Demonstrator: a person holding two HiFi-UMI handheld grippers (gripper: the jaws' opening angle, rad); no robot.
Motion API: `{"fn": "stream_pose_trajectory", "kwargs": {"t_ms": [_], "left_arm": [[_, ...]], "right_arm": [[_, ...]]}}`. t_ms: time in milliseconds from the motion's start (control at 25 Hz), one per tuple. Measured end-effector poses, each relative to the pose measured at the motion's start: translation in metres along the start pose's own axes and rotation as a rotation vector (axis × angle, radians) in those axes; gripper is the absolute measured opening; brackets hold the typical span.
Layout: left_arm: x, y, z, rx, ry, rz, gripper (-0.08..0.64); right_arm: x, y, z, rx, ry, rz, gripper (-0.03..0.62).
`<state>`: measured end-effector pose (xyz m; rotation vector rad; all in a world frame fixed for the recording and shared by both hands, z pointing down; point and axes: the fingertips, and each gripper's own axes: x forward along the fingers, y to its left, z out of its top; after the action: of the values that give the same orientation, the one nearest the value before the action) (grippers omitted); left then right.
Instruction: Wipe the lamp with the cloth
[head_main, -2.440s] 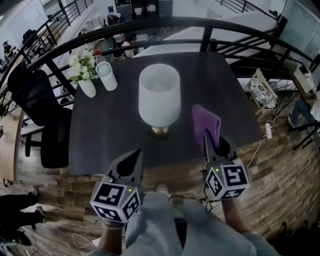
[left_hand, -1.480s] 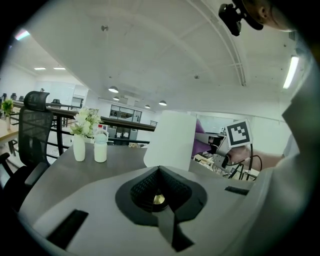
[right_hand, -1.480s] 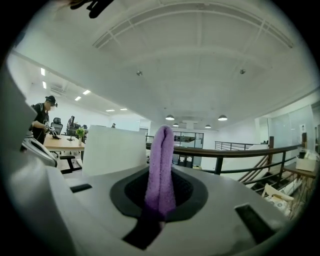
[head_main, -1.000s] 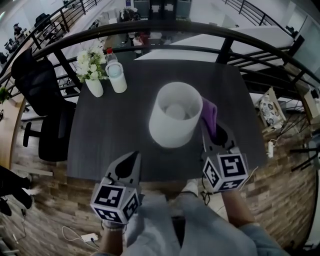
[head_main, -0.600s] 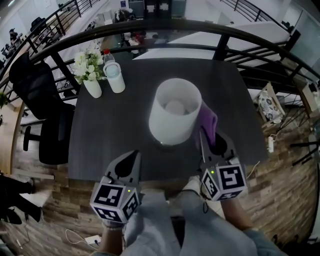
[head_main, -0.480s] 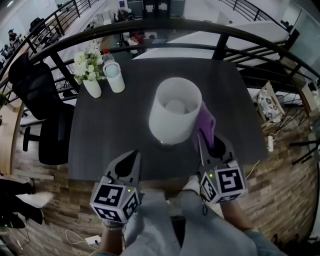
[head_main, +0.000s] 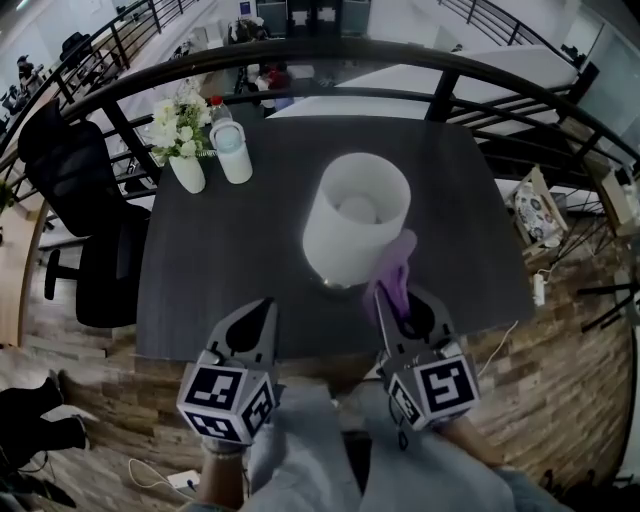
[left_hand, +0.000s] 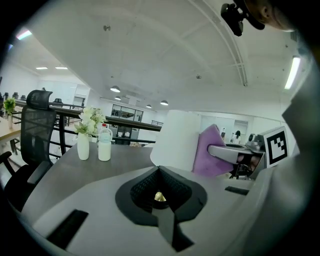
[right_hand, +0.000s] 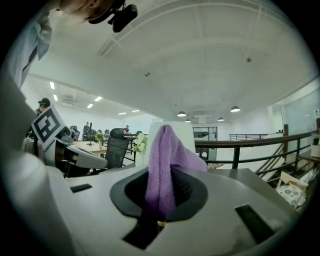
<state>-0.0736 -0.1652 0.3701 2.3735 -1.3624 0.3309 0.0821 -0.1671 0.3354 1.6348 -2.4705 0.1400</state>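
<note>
A lamp with a white cylindrical shade (head_main: 357, 212) stands on the dark table (head_main: 220, 260), its brass base (head_main: 335, 283) just showing. My right gripper (head_main: 386, 298) is shut on a purple cloth (head_main: 392, 272), which touches the shade's near right lower side. In the right gripper view the cloth (right_hand: 162, 160) rises from the jaws in front of the shade (right_hand: 181, 131). My left gripper (head_main: 264, 308) is shut and holds nothing at the table's near edge, left of the lamp. From the left gripper view the shade (left_hand: 175, 145) and the cloth (left_hand: 211, 156) lie ahead to the right.
A white vase of flowers (head_main: 180, 145) and a white bottle (head_main: 233, 150) stand at the table's far left corner. A black office chair (head_main: 80, 230) is to the left. A black railing (head_main: 430, 70) curves behind the table, with wood floor below.
My right gripper has carried the cloth from the shade's right side round toward its near side, moving left and closer to me. The left gripper has stayed put.
</note>
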Motion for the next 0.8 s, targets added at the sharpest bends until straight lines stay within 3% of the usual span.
{"fn": "stream_pose_trajectory", "kwargs": {"t_ms": [560, 800], "left_arm": [[-0.036, 0.039, -0.004, -0.039, -0.031, 0.116, 0.002], [-0.050, 0.051, -0.005, -0.052, -0.043, 0.162, 0.002]], "right_arm": [[0.030, 0.098, -0.002, -0.050, 0.022, 0.281, 0.049], [0.049, 0.116, 0.004, -0.070, 0.033, 0.338, 0.049]]}}
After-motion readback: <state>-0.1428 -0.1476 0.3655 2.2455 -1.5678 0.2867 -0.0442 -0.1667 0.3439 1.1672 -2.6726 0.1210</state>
